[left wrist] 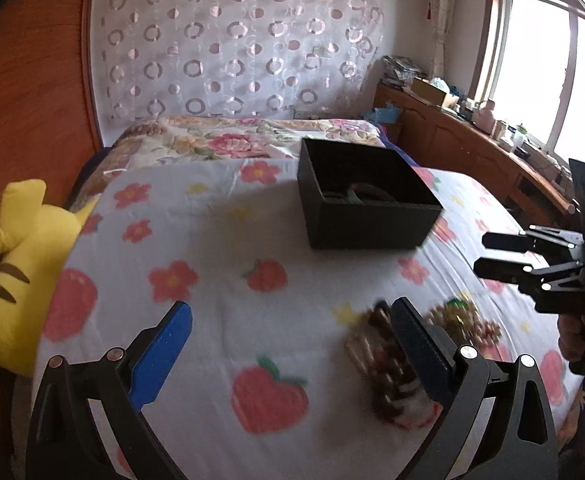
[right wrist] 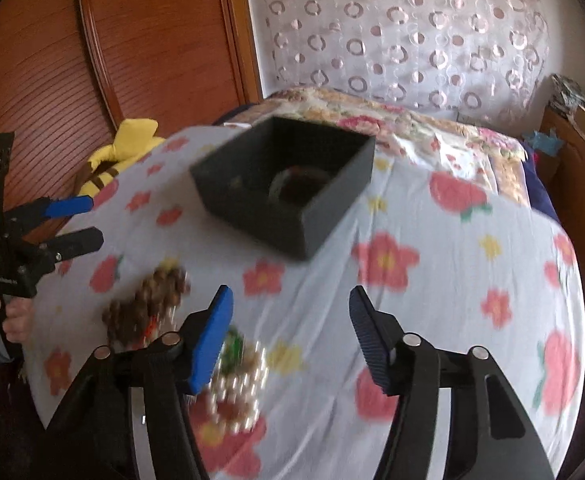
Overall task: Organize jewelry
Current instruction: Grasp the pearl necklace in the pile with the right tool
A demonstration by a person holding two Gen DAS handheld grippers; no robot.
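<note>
A black open box [left wrist: 366, 196] sits on the flowered bed sheet, with a ring-shaped bangle [left wrist: 366, 193] lying inside; it also shows in the right wrist view [right wrist: 288, 196]. A blurred heap of beaded bracelets [left wrist: 392, 364] lies on the sheet by my left gripper's right finger. A pearl and green piece [right wrist: 238, 376] lies under my right gripper's left finger, with brown beads [right wrist: 148, 304] beside it. My left gripper [left wrist: 292, 340] is open and empty. My right gripper [right wrist: 290, 332] is open and empty above the sheet.
A yellow plush toy [left wrist: 24, 272] lies at the bed's left edge by the wooden headboard [left wrist: 32, 80]. A cluttered wooden cabinet [left wrist: 472, 140] runs along the right under the window. A folded floral quilt [left wrist: 228, 140] lies behind the box.
</note>
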